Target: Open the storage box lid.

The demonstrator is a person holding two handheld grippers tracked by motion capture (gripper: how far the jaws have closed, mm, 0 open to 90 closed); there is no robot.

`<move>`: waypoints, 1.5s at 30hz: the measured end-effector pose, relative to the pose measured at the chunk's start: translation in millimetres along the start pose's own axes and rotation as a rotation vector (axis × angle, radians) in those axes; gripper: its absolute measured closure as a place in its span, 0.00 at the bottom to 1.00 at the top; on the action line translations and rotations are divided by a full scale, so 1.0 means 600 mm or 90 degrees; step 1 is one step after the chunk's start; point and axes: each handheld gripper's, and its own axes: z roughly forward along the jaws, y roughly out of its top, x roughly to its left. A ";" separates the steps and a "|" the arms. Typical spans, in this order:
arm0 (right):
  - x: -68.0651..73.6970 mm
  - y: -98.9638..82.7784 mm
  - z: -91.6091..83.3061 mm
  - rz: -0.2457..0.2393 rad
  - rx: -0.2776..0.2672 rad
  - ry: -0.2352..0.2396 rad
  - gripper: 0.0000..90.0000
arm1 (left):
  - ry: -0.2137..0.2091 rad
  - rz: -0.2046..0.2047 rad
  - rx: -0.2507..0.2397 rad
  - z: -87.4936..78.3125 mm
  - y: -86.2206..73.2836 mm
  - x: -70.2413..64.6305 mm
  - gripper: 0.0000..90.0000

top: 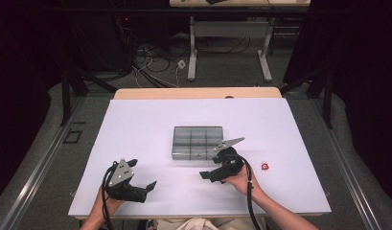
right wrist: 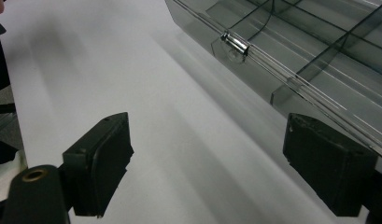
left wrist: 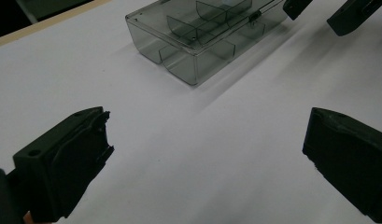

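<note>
Left gripper (top: 146, 184) sits low on the white tabletop (top: 136, 129), fingers spread, nothing between them. Smoky divided plastic box (top: 197, 142) mid-table. Right gripper (top: 206, 175) just beside its front edge, fingers spread too, nothing pinched.

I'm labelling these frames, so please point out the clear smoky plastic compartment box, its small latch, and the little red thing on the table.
Clear smoky plastic compartment box (top: 197, 142): high view, centre of the lid.
Small clear latch (right wrist: 236, 43): right gripper view, on the clasp at the box's front edge.
Little red object (top: 265, 166): high view, its middle.
</note>
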 end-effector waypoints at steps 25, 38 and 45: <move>0.008 0.015 0.035 0.020 -0.036 -0.050 0.72 | -0.005 0.001 0.001 0.001 0.000 0.000 0.00; 0.003 0.012 0.042 0.058 -0.056 -0.066 0.86 | -0.005 0.002 0.002 0.000 0.000 -0.001 0.00; -0.001 0.010 0.043 0.074 -0.073 -0.058 0.91 | -0.005 0.002 0.003 0.000 0.000 -0.001 0.00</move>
